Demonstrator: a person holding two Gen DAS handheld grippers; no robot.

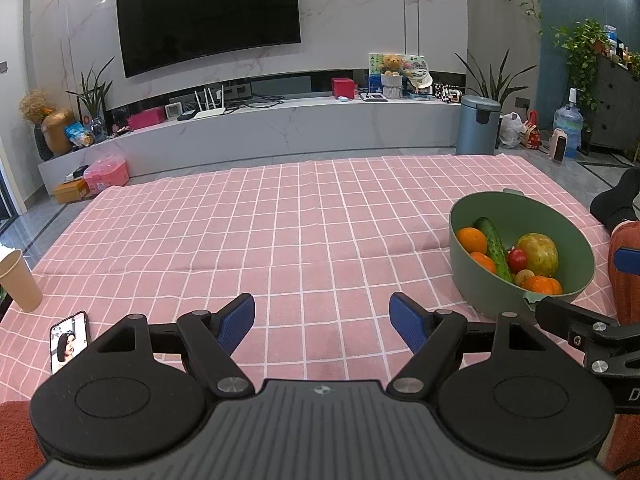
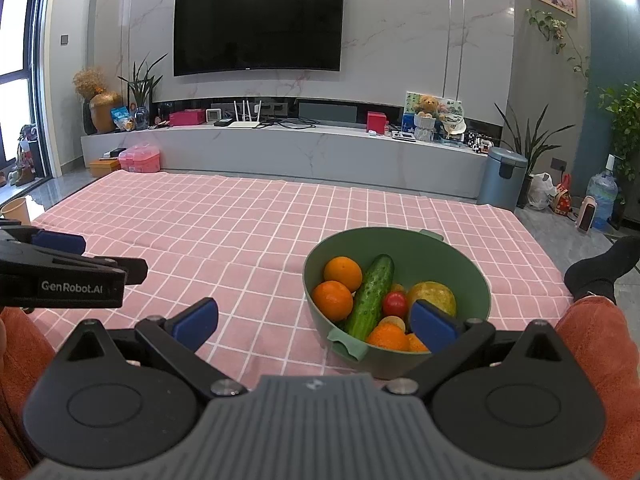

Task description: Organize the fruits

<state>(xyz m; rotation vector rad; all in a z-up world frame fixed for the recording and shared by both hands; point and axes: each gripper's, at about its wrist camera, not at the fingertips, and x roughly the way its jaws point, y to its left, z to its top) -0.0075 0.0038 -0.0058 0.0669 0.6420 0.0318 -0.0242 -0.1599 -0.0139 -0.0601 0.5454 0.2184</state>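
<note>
A green bowl (image 2: 472, 276) sits on the pink checked cloth (image 2: 224, 232). It holds oranges (image 2: 343, 273), a cucumber (image 2: 372, 296), a small red fruit (image 2: 395, 304) and a yellow-green fruit (image 2: 434, 295). My right gripper (image 2: 316, 320) is open and empty, just in front of the bowl's near rim. The bowl also shows in the left wrist view (image 1: 464, 240), at the right. My left gripper (image 1: 322, 322) is open and empty over bare cloth (image 1: 280, 232), left of the bowl. It also shows at the left edge of the right wrist view.
A paper cup (image 1: 18, 280) and a phone (image 1: 68, 340) lie at the cloth's left edge. My legs in red trousers (image 2: 592, 344) flank the near side. A TV wall and low shelf stand beyond the cloth.
</note>
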